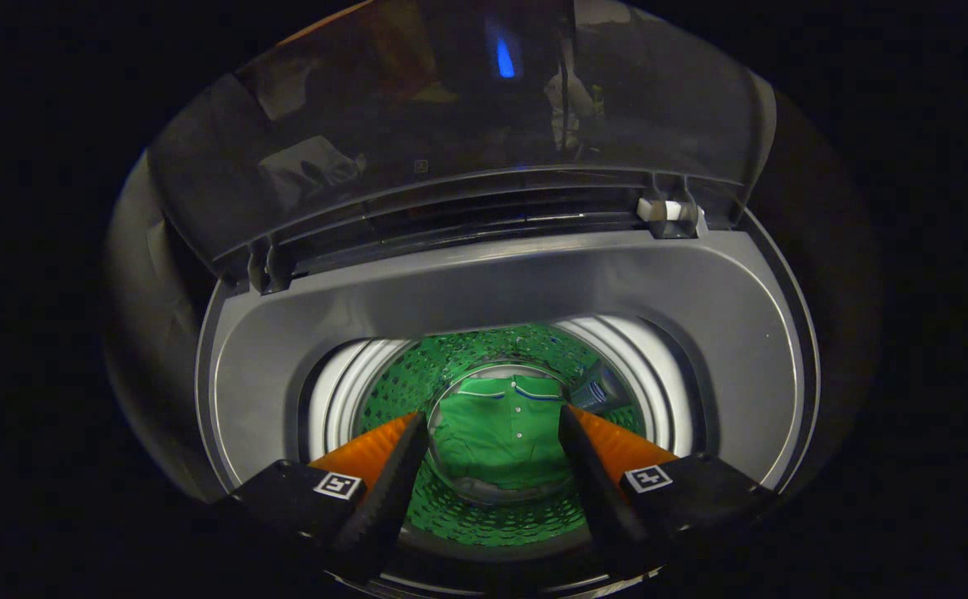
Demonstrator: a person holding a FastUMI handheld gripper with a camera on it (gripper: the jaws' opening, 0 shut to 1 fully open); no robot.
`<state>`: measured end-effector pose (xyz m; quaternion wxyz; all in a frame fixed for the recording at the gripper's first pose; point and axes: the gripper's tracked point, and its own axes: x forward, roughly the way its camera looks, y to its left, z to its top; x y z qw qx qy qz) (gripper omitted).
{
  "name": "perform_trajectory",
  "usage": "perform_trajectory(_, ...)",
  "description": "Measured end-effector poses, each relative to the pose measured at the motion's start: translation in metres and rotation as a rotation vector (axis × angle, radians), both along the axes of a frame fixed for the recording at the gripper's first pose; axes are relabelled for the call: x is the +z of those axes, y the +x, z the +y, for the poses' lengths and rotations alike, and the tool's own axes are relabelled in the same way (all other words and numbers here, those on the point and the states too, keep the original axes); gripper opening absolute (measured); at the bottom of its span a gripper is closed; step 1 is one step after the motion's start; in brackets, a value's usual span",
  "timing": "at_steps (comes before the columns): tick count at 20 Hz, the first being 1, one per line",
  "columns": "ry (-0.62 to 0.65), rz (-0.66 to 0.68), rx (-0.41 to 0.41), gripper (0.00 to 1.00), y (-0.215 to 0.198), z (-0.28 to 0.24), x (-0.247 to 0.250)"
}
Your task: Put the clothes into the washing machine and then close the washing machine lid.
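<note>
Gripper view: the green shirt (507,441) lies at the bottom of the washing machine drum (417,374) — loading looks done. The gripper (494,445) hangs above, fingers spread and empty (nothing held). The lid (451,125) stands raised — closing remains.

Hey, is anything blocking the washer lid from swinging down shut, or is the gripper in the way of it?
The lid stands raised behind the opening. The green shirt lies down in the drum, below the rim. The open gripper hangs over the opening with nothing between its fingers, so it sits in the lid's path. Nothing else visible blocks it.
</note>
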<state>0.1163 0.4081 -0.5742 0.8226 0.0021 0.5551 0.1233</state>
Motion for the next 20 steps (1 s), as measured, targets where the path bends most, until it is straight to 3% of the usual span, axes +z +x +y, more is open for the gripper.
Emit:
perform_trajectory(8,0.067,-0.161,0.022,0.99,-0.006,0.002,0.050)
perform_trajectory(20,0.214,-0.462,-0.011,0.99,0.024,-0.006,0.213)
